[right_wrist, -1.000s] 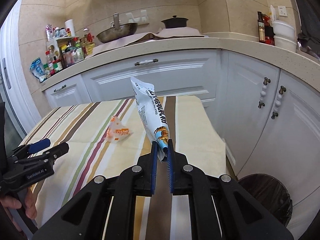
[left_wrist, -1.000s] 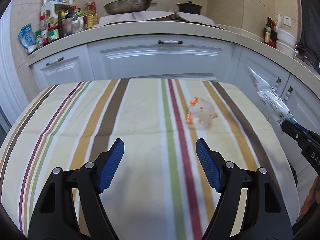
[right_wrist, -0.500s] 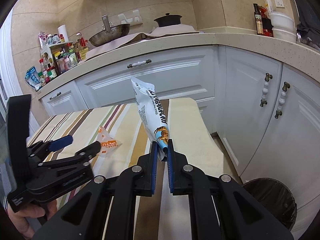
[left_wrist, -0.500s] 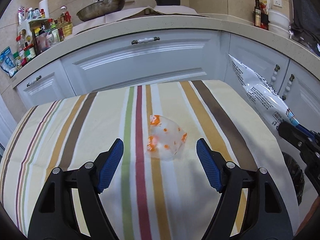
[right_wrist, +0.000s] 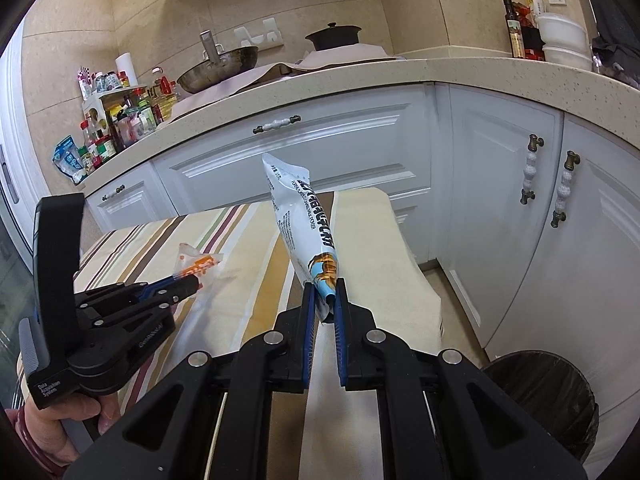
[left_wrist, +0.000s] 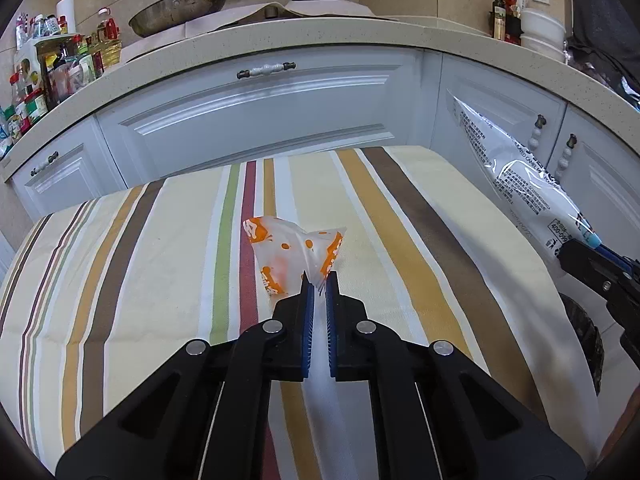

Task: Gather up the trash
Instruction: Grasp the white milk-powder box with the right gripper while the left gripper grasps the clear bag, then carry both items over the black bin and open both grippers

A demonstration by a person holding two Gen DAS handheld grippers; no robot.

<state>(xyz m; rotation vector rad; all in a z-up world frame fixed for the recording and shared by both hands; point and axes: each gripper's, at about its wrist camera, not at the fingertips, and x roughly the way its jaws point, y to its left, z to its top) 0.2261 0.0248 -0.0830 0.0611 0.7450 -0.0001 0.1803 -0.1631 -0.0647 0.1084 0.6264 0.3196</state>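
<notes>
My left gripper [left_wrist: 319,282] is shut on the near corner of a clear wrapper with orange print [left_wrist: 288,254], which rests on the striped tablecloth [left_wrist: 160,240]. The same gripper [right_wrist: 194,282] and wrapper [right_wrist: 198,262] show in the right wrist view. My right gripper [right_wrist: 325,292] is shut on the bottom end of a white and blue snack bag [right_wrist: 306,220] and holds it upright above the table's right side. That bag also shows in the left wrist view [left_wrist: 516,176].
A dark trash bin [right_wrist: 540,396] with a black liner stands on the floor to the right of the table, below my right gripper. White cabinets [left_wrist: 280,108] and a countertop with a wok [left_wrist: 180,8], a pot and bottles run behind the table.
My left gripper has moved forward over the table and closed on the orange-printed wrapper. My right gripper still holds the snack bag upright, shifted a little.
</notes>
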